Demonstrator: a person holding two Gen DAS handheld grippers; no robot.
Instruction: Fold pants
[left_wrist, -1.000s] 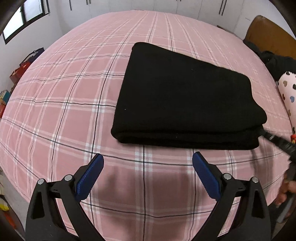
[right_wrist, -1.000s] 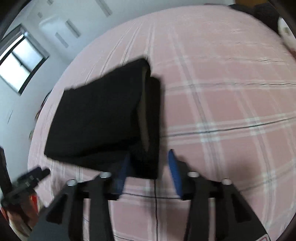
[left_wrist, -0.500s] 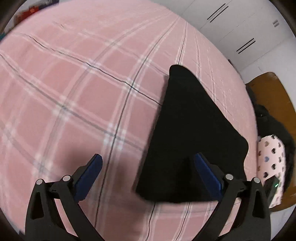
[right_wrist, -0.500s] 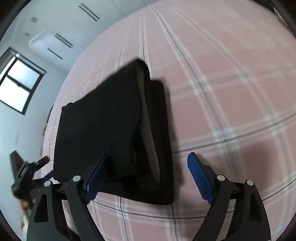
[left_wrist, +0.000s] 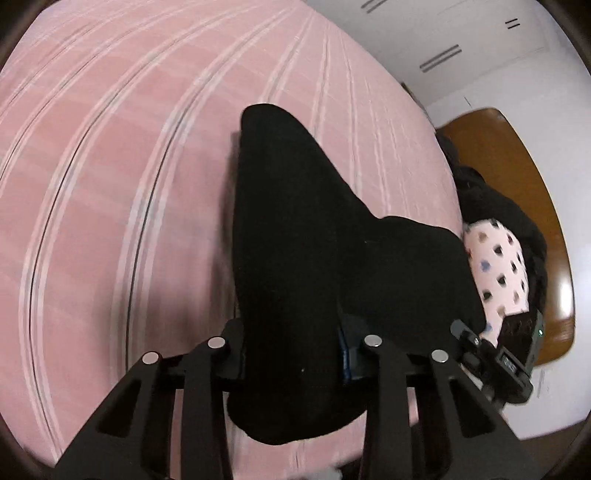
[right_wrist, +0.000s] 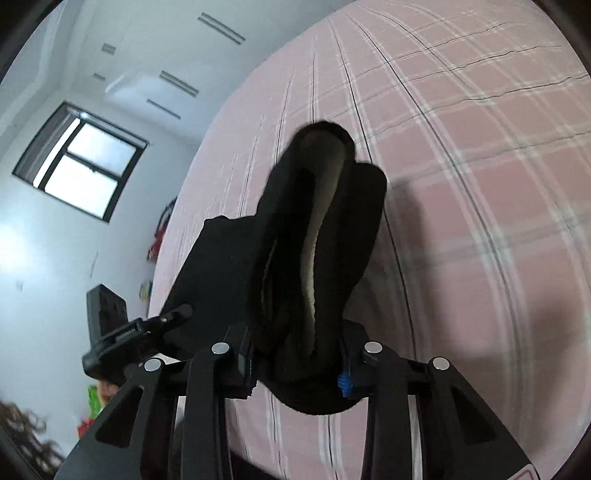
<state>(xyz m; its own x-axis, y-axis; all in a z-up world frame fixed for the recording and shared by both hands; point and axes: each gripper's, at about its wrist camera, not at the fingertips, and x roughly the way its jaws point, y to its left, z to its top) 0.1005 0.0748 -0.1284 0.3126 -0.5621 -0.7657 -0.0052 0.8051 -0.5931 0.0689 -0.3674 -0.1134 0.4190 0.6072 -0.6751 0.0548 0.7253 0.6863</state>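
The folded black pants lie on the pink plaid bed. My left gripper is closing its jaws, and the pads press on one folded edge of the bundle, which bulges up between them. In the right wrist view the pants show pale lining between their layers. My right gripper is also closing, and its blue pads squeeze the other thick edge. Each gripper appears at the side of the other's view: the right gripper and the left gripper.
A heart-print pillow and dark clothes lie beside a brown headboard on the right of the left wrist view. A window and white wardrobes line the walls. Pink sheet spreads to the right of the pants.
Both grippers went from wide open around the pants' edges to closed on them. The left one swung round to the bundle's end. The bundle's edges now bunch up between the pads.
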